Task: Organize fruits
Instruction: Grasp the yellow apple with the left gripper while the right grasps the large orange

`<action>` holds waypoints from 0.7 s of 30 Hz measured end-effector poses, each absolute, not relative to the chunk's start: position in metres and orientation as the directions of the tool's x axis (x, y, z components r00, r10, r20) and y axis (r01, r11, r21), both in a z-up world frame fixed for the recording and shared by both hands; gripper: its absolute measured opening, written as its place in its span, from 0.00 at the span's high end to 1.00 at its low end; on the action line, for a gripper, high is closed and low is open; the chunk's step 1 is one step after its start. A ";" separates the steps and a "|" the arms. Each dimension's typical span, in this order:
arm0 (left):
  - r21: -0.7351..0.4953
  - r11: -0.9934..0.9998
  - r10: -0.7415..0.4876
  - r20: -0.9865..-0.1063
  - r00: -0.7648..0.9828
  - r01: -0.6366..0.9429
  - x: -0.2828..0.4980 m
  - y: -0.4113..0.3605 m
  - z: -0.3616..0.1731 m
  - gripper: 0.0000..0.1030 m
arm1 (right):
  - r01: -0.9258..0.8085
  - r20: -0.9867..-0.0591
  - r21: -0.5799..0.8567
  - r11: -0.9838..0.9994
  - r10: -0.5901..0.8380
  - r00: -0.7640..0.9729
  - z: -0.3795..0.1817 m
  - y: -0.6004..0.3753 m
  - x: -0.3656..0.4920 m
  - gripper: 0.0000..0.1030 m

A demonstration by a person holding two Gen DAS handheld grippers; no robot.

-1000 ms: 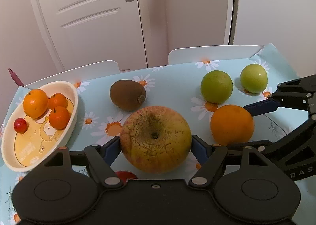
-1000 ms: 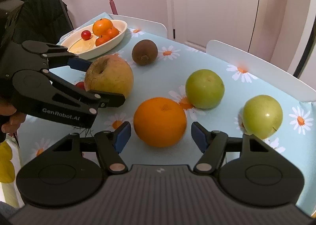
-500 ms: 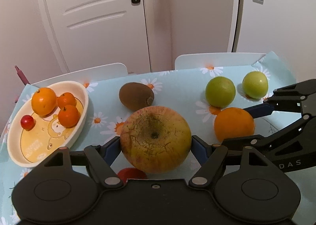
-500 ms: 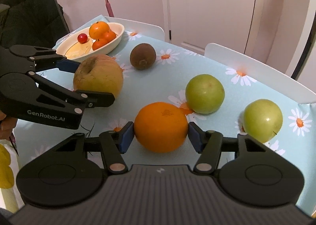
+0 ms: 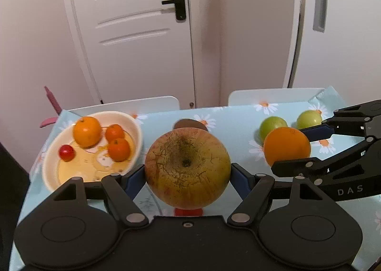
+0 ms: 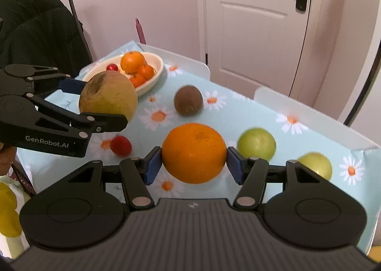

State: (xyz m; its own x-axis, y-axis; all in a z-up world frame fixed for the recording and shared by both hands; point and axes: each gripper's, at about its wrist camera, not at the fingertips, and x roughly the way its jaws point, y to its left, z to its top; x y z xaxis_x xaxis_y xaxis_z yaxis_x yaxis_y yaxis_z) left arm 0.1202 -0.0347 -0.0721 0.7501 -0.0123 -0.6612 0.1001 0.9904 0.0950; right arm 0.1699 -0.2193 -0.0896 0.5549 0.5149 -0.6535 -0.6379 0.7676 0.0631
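The left tongs [image 5: 187,173] are clamped on a big russet apple [image 5: 187,168], the right tongs [image 6: 194,163] on an orange [image 6: 194,152], both held above the table [image 6: 238,113]; beyond lie a red fruit [image 6: 120,146], two green apples [image 6: 256,143], a kiwi [image 6: 188,103], then the bowl [image 5: 57,175] with tangerines [image 5: 87,131]

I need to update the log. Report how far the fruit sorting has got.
Done: three oranges and a cherry tomato lie in the bowl. In hand: left gripper holds the big apple; right gripper holds the large orange. Left on the tablecloth: kiwi, two green apples, a small red fruit.
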 end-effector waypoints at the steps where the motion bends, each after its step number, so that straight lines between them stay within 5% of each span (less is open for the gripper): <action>1: 0.094 0.991 -0.010 -0.659 0.752 0.095 0.119 -0.032 -0.069 0.23 | -0.639 -0.648 0.061 0.767 0.517 0.559 -0.085 -0.216 0.169 0.28; 21: 0.083 0.996 0.026 -0.637 0.771 0.035 0.118 0.077 -0.024 0.23 | -0.601 -0.619 0.046 0.798 0.496 0.610 -0.029 -0.104 0.155 0.28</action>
State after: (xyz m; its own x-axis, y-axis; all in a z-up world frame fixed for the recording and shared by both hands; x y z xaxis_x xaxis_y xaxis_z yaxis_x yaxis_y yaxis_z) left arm 0.1177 0.0771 -0.0241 0.7705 0.0258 -0.6369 0.0354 0.9959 0.0831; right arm 0.1548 -0.1043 -0.0291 0.6098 0.4955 -0.6186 -0.6014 0.7976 0.0462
